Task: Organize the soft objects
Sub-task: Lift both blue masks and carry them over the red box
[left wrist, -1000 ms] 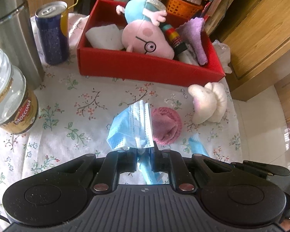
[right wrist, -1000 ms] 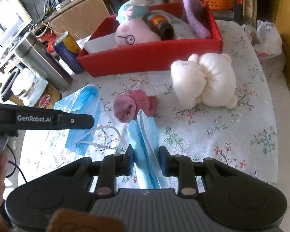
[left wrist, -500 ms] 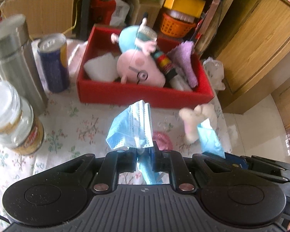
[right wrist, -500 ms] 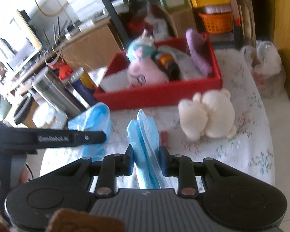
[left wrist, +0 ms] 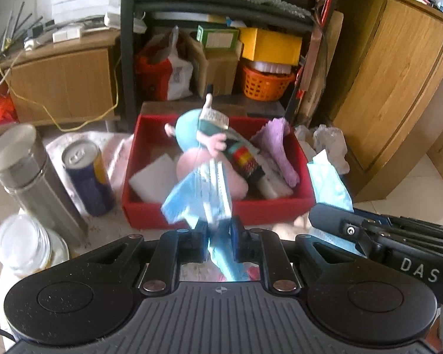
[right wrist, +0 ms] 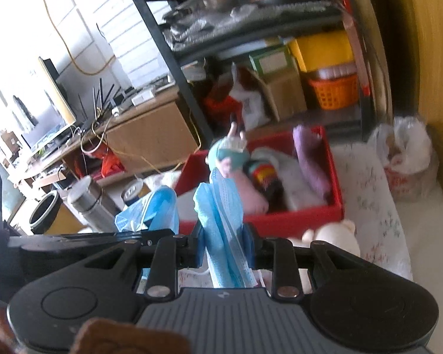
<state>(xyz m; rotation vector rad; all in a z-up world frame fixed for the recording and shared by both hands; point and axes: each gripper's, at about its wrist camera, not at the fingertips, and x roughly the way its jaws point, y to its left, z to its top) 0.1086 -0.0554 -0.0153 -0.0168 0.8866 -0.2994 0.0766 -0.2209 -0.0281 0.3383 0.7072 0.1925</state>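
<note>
My left gripper (left wrist: 219, 231) is shut on a blue face mask (left wrist: 203, 194) and holds it up in the air in front of the red box (left wrist: 221, 209). My right gripper (right wrist: 224, 237) is shut on a second blue face mask (right wrist: 220, 206), also lifted; this mask shows at the right of the left wrist view (left wrist: 327, 183). The red box (right wrist: 295, 215) holds a pink pig plush (left wrist: 192, 144), a purple cloth (left wrist: 277, 147) and white pieces. A white plush (right wrist: 333, 233) lies on the floral tablecloth (right wrist: 378, 206) in front of the box.
A steel flask (left wrist: 32, 177), a blue can (left wrist: 88, 177) and a glass jar (left wrist: 26, 247) stand left of the box. A shelf with boxes and an orange basket (left wrist: 265, 82) is behind. A wooden cabinet (left wrist: 392, 88) is at the right.
Both grippers have risen from the table with their masks and tilted up toward the red box. The pink soft item and the white plush have dropped low in the views.
</note>
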